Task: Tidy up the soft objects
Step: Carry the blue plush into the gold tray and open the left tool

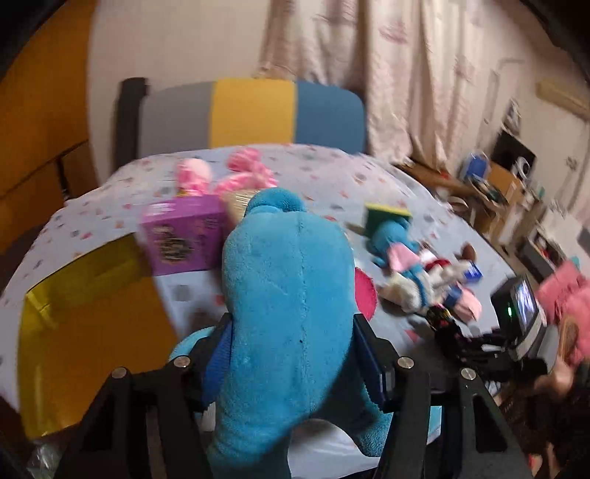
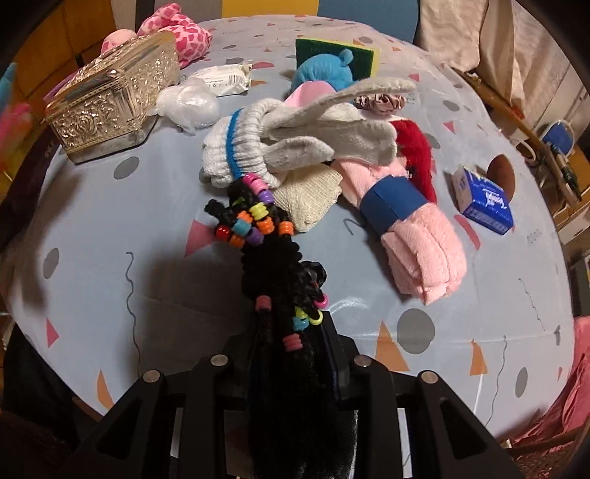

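Observation:
A large blue plush toy (image 1: 287, 280) fills the left wrist view, raised above the patterned tablecloth (image 1: 332, 173). My left gripper (image 1: 291, 346) is shut on it, with the pads pressing into its sides. In the right wrist view my right gripper (image 2: 295, 353) is shut on a black braided hairpiece with coloured beads (image 2: 265, 250), whose far end rests on the cloth. Just beyond the braid lies a heap of white knit gloves (image 2: 295, 147), a folded pink cloth with a blue band (image 2: 413, 228), a red plush piece (image 2: 416, 151) and a small blue plush (image 2: 324, 70).
A gold ornate box (image 2: 114, 99) stands at the left, with a pink spotted plush (image 2: 180, 33) behind it. A green and yellow sponge (image 2: 339, 51), a blue tissue pack (image 2: 483, 199) and a purple box (image 1: 184, 239) also sit on the table. A yellow open container (image 1: 92, 313) is beside the table's left edge.

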### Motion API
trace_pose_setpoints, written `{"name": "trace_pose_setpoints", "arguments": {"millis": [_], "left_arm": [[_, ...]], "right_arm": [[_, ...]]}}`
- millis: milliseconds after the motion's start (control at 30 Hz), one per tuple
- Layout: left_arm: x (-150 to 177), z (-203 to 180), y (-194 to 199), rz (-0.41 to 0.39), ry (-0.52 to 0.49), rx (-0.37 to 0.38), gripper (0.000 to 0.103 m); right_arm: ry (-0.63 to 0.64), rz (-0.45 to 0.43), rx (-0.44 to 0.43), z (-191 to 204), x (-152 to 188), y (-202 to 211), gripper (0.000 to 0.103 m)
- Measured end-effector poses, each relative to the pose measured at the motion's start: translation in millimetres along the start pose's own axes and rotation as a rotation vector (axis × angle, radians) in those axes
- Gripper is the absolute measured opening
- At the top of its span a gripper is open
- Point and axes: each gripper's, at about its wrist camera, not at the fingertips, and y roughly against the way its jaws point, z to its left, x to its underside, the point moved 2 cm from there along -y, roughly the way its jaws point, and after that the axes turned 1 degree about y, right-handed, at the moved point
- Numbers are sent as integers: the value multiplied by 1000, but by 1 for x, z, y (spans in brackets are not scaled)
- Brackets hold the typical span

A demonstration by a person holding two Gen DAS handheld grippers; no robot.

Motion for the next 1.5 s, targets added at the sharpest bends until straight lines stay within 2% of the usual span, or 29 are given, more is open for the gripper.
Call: {"name": "trace_pose_setpoints", "arguments": {"millis": [167,233,367,400,600,667,867,1000,1100,1233,1367,1500], "left_arm": [[-4,73,27,-23,129,-66,63],[-7,104,31,-29,174,-125,63],[-9,161,29,-8,290,-184,63],[-10,177,28,-10,309,-220,63],[-13,232,6,38,353,-323,63],[-16,244,-6,61,359,-326,65],[-24,258,-63,135,385,-319,69],[-25,264,-89,142,414,-294,71],[-28,269,-93,127,458,-265,83],[-33,269,-69,67,502,-291,83],[-23,258,-29,5,505,-359,86],[-2,228,9,-48,444,-394,87]], "right_arm": [[15,-23,30,9,2,3,24],[19,-29,41,12,4,4,24],[5,-41,52,17,6,6,23],[0,-44,52,17,9,7,23],[-18,-54,55,18,16,8,23],[-20,-53,58,16,16,9,23],[-26,-50,72,14,14,7,23],[-30,-45,80,16,13,7,23],[-37,-41,85,17,13,8,23],[-48,-43,100,20,12,8,23],[-60,-51,113,24,13,8,23],[-65,-64,123,28,14,10,19]]}}
